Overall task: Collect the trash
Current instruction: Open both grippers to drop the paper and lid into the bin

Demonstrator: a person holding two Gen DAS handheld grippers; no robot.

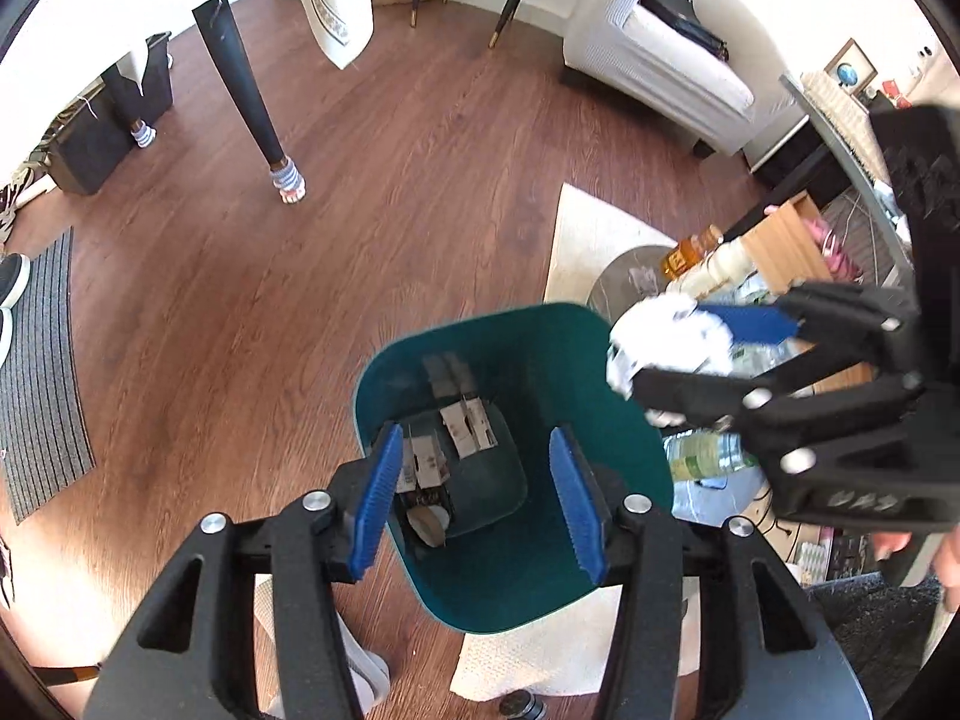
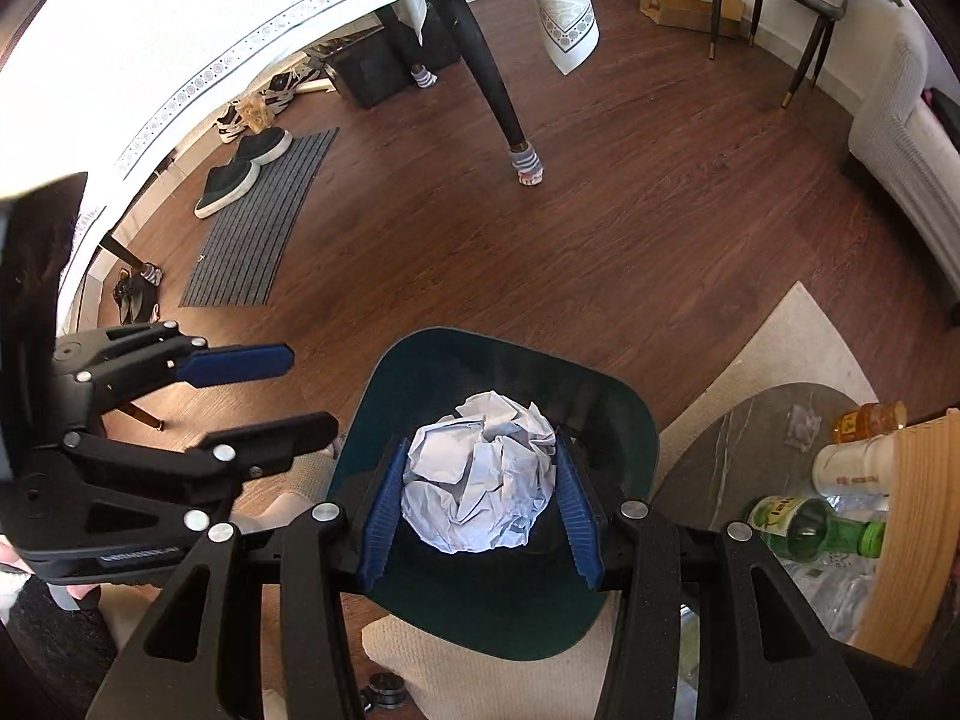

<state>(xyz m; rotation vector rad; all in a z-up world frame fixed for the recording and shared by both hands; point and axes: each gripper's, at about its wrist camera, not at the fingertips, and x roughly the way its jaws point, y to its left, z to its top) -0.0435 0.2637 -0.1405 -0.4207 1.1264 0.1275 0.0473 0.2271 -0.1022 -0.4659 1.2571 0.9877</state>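
Note:
A teal trash bin (image 1: 600, 372) stands on the wood floor, with flattened cardboard pieces (image 1: 468, 426) at its bottom. My left gripper (image 1: 474, 432) hangs open above the bin's mouth with nothing between its blue pads. From the right wrist view the left gripper (image 2: 312, 387) is at the left, beside the bin (image 2: 420, 372). My right gripper (image 2: 480, 441) is shut on a crumpled white paper ball (image 2: 480, 480) and holds it over the bin. In the left wrist view the right gripper (image 1: 666, 348) and its paper ball (image 1: 648, 324) sit at the bin's right rim.
A small round marble table (image 2: 720, 438) to the right of the bin carries a green bottle (image 2: 804, 531), an orange bottle (image 2: 870, 420), a white cup (image 2: 852, 468) and a wooden box (image 2: 918, 516). A cream rug (image 1: 588, 234) lies under it. A white sofa (image 1: 660, 42) and a table leg (image 1: 240, 78) stand further off.

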